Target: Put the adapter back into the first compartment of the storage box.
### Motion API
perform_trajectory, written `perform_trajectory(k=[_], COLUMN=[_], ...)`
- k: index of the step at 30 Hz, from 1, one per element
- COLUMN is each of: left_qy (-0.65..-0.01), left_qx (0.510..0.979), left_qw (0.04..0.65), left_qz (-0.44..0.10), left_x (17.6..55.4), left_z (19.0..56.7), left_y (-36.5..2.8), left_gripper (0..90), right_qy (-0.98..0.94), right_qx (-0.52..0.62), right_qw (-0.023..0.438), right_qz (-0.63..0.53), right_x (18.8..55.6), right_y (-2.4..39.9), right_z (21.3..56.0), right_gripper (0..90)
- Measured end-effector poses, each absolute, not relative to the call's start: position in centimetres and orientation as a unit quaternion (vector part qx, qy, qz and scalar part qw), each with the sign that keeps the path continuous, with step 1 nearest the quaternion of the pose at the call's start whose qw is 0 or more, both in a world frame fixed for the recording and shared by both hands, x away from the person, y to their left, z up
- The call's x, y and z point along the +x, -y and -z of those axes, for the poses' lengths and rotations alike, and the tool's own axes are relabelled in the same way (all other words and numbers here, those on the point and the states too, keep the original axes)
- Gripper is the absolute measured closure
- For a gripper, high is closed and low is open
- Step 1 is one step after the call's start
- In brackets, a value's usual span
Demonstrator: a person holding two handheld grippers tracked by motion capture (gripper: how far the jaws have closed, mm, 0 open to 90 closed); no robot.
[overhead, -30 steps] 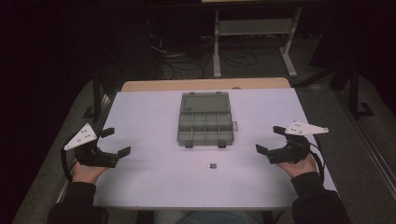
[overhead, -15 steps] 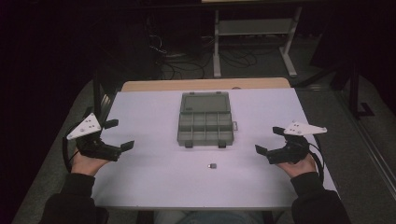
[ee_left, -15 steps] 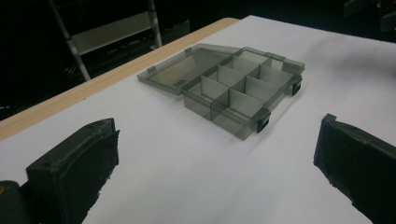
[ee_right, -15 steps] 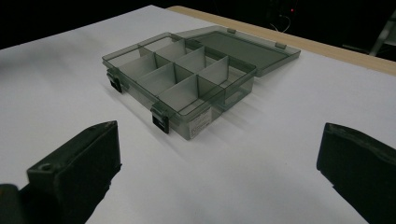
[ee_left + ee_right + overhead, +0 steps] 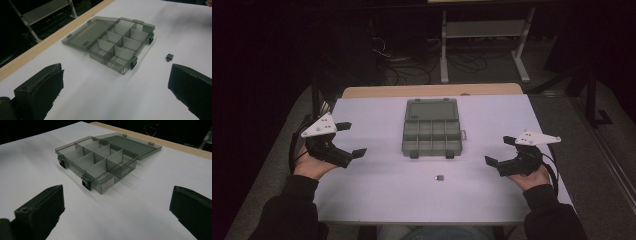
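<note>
- A grey see-through box [image 5: 432, 134] lies open at the middle of the table [image 5: 377, 200], toward its far side; the lid [image 5: 432, 110] is folded flat behind it, toward the wooden far edge.
- Dividers split the box into small compartments; nothing can be made out in any of them.
- Two dark latches [image 5: 133, 65] hang on the box's near wall.
- A small dark block [image 5: 439, 177] sits alone on the white tabletop, near the front of the box and apart from it.
- The left gripper [image 5: 352, 140] is held over the table's left part, jaws spread wide with nothing between them, well apart from the box.
- The right gripper [image 5: 498, 151] is over the right part, jaws likewise wide apart and empty.
- Each gripper carries a grey three-cornered plate [image 5: 319, 126] on top.
- Beyond the table, a dark floor with cables [image 5: 404, 75] and a pale metal rack [image 5: 484, 30].
</note>
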State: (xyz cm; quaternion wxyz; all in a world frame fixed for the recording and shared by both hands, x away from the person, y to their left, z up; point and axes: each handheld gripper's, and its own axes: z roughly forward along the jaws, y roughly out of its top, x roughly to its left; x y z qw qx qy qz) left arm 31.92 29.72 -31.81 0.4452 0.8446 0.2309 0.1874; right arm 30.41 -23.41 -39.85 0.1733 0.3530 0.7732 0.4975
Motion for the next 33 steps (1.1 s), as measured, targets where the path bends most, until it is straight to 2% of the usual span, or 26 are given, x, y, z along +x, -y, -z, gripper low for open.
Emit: perform_trajectory(k=[16,33], left_qy=[-0.175,-0.144], left_qx=[0.879,0.892], left_qw=[0.41,0.402], left_qz=[-0.17,-0.148], left_x=[32.4,33.1], left_z=[31.7,31.5], left_y=[-25.2,-21.6], left_gripper=[0.0,0.0], right_qy=[-0.774,-0.769], right_qx=[0.354,0.364], right_qw=[0.172,0.166], right_qz=[-0.496,-0.499], right_x=[30.5,30.8], right_y=[23.4,23.9], right_z=[39.9,40.2], right_gripper=[0.0,0.0])
